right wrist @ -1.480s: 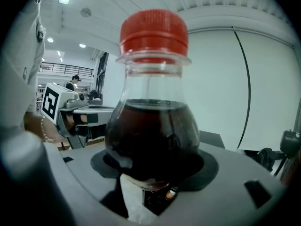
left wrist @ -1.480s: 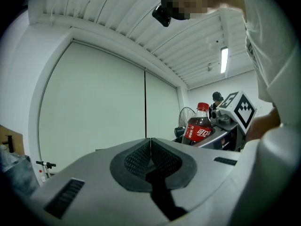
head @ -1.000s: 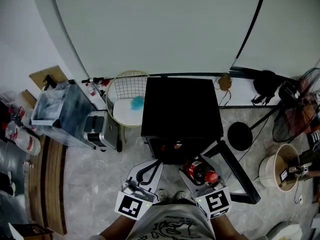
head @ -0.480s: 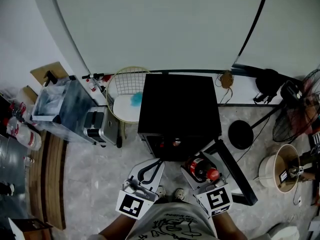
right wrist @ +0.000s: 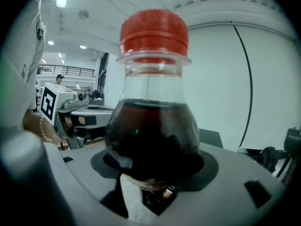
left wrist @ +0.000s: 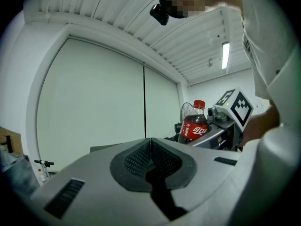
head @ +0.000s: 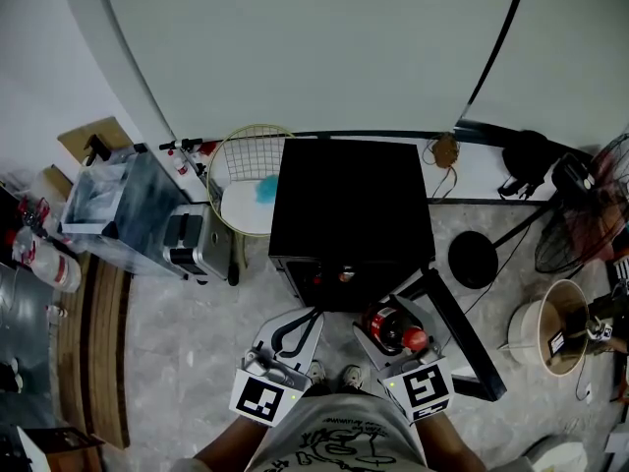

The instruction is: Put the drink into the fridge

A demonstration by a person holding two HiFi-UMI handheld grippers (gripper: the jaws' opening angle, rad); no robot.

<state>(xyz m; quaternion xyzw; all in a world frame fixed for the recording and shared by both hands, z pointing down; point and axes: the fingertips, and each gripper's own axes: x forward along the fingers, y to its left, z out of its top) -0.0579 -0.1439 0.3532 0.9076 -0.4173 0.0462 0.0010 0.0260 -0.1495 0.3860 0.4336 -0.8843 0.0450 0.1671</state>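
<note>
A black mini fridge (head: pixel 349 200) stands on the floor in front of me, its door (head: pixel 462 337) swung open to the right. My right gripper (head: pixel 385 324) is shut on a cola bottle (head: pixel 393 330) with a red cap, held just before the fridge's open front. In the right gripper view the bottle (right wrist: pixel 153 121) fills the middle, with the pads against its lower body. Below it the fridge's inside (right wrist: pixel 155 199) shows, with a small can (right wrist: pixel 166 192). My left gripper (head: pixel 295 327) hangs beside it at the left, jaws together and empty (left wrist: pixel 150 140).
A wire basket (head: pixel 246 185) stands left of the fridge, then a silver device (head: pixel 197 249) and a clear plastic box (head: pixel 108 214). At the right are a round black base (head: pixel 474 264), a fan (head: pixel 590 214) and a bucket (head: pixel 560 332). A wooden bench (head: pixel 98 352) lies at the far left.
The head view has drifted slightly. Both grippers stay almost where they were, the right one still holding the bottle before the fridge.
</note>
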